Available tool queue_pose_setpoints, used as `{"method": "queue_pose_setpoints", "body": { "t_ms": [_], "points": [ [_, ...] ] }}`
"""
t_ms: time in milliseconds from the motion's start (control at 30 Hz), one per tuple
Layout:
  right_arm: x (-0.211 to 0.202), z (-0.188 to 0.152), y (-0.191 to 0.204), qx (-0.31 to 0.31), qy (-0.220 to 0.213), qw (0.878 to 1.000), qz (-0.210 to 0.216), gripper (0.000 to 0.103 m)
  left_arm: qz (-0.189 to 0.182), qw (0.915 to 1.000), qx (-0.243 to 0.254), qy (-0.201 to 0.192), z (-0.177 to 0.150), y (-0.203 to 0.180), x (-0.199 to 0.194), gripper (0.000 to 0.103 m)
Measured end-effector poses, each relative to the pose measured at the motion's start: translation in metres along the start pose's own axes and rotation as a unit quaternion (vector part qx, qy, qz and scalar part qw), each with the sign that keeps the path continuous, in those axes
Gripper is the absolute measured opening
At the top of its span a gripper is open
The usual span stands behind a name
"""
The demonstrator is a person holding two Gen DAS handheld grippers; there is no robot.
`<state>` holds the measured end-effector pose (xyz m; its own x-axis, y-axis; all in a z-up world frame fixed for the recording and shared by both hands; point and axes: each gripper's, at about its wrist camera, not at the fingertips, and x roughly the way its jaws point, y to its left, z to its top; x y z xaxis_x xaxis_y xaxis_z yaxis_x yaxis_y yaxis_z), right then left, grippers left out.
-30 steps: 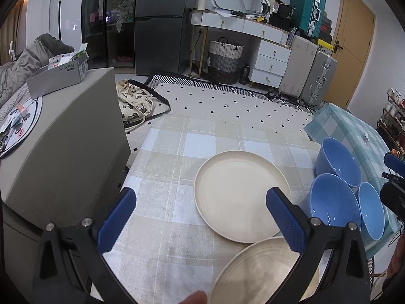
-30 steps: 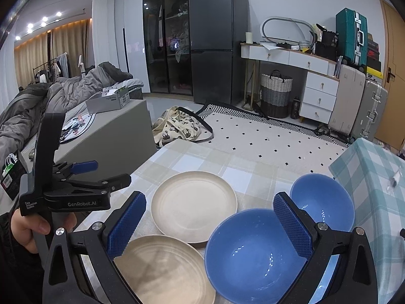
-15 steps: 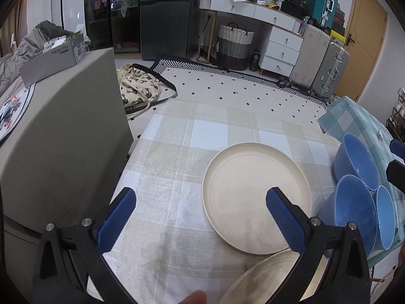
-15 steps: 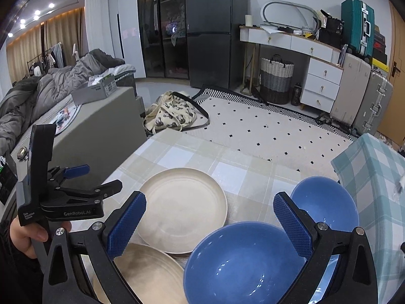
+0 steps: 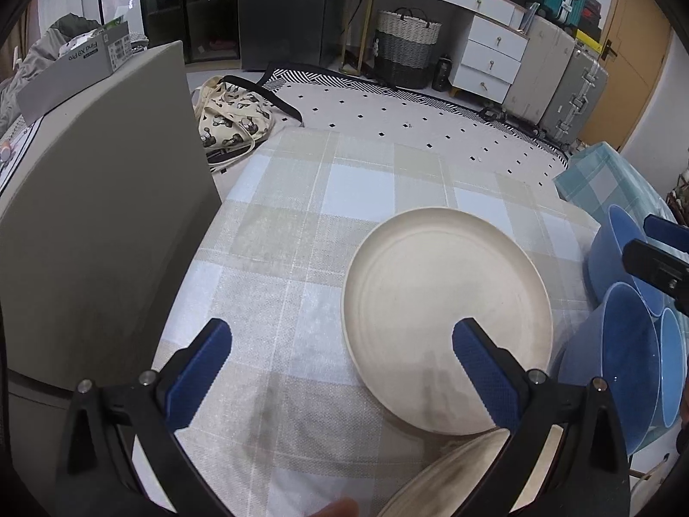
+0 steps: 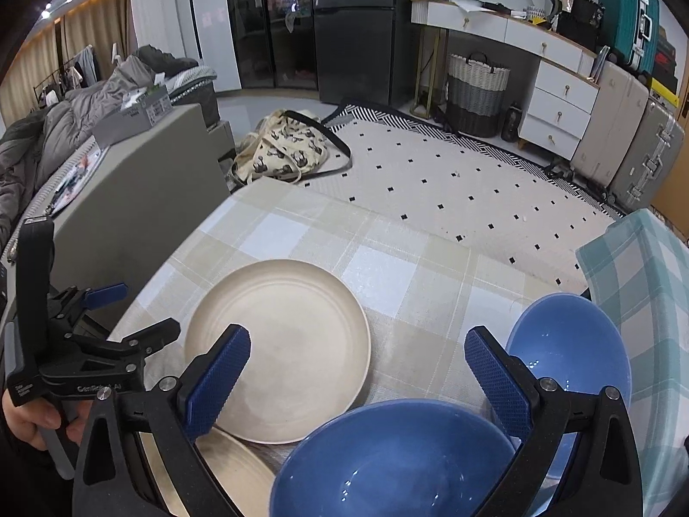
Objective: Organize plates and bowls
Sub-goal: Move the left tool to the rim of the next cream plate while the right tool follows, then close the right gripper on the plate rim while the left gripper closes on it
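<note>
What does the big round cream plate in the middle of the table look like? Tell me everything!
The cream plate is round and shallow, with a low raised rim and faint rings on its flat inside. It looks like matte plastic or ceramic, and nothing lies in it. It lies flat on the checked tablecloth. At its near edge it overlaps a second cream plate, though which one is on top is hard to tell. Nothing grips it: both tongs are open above the table.
</note>
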<state>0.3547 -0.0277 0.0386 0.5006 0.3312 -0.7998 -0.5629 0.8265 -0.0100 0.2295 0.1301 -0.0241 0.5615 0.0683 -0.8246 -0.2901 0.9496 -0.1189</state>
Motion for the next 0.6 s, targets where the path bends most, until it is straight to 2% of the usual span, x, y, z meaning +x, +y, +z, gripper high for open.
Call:
{"method": "queue_pose_setpoints", "body": {
  "t_ms": [167, 367, 600],
  "points": [
    [0.023, 0.0, -0.005, 0.003, 0.024, 1.0, 0.001, 0.102, 0.008, 0.9997, 0.004, 0.022, -0.002, -0.004, 0.012, 0.103],
    [0.05, 0.001, -0.009, 0.001, 0.055, 0.998, 0.0, 0.101, 0.004, 0.9996, 0.001, 0.028, -0.003, -0.002, 0.019, 0.101],
    [0.08, 0.0, -0.013, 0.003, 0.095, 0.995, 0.009, 0.089, -0.007, 0.998, -0.012, 0.062, -0.007, -0.003, 0.04, 0.096]
  ]
}}
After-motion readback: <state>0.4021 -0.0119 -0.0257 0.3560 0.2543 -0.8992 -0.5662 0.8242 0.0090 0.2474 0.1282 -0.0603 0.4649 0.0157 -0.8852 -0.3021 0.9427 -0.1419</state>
